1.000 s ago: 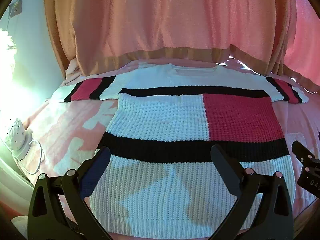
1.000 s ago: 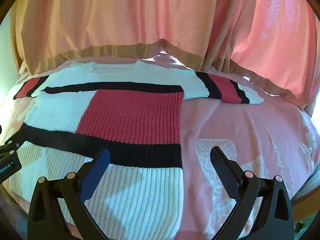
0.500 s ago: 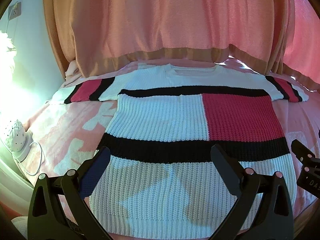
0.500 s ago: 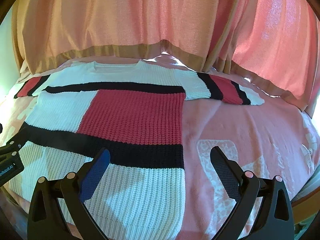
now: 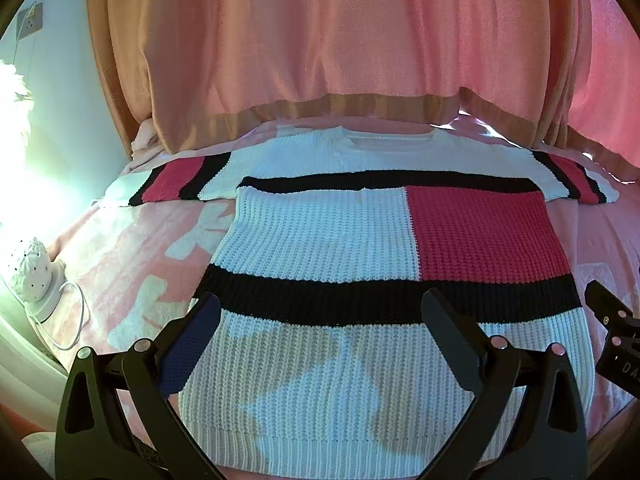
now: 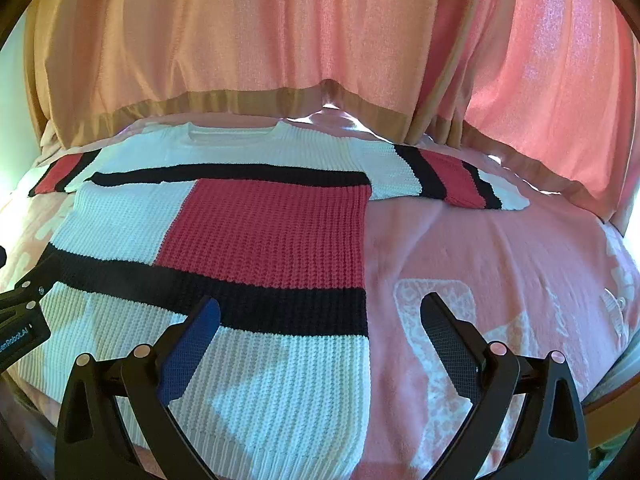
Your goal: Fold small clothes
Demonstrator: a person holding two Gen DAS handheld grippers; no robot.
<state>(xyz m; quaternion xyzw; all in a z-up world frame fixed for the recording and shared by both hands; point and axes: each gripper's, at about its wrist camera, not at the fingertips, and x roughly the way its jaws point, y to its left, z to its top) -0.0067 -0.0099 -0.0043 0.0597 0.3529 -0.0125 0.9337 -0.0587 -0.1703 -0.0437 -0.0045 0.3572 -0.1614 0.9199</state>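
A knit sweater (image 5: 328, 248) in white, black and red blocks lies flat, front up, on a pink bed, collar at the far side, both short sleeves spread out. It also shows in the right wrist view (image 6: 264, 232). My left gripper (image 5: 320, 312) is open and empty, hovering over the sweater's lower white part near the hem. My right gripper (image 6: 320, 316) is open and empty, over the sweater's lower right edge, one finger above the knit and one above the bedspread. Each gripper's body shows at the edge of the other's view.
A pink patterned bedspread (image 6: 500, 280) covers the bed. Orange-pink curtains (image 5: 320, 40) hang right behind the far edge. A small white dotted lamp with a cable (image 5: 32, 276) stands at the left, beside a white wall.
Both grippers have shifted only slightly; the right wrist view has drifted a little to the left. The sweater lies as before and both grippers stay open.
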